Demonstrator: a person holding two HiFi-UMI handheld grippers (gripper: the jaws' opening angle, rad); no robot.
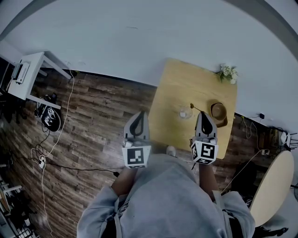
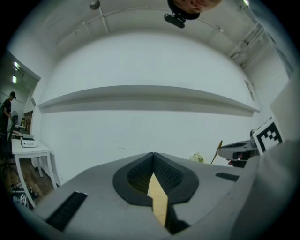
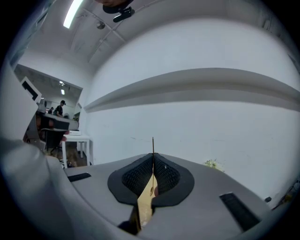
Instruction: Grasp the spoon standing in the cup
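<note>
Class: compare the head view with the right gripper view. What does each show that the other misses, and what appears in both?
Head view only: the glass cup and the brown dish beside it. Right gripper view only: the ceiling light strip and a distant person. Both: the right gripper shut on the thin spoon, the yellow table, the flowers and the white desk.
</note>
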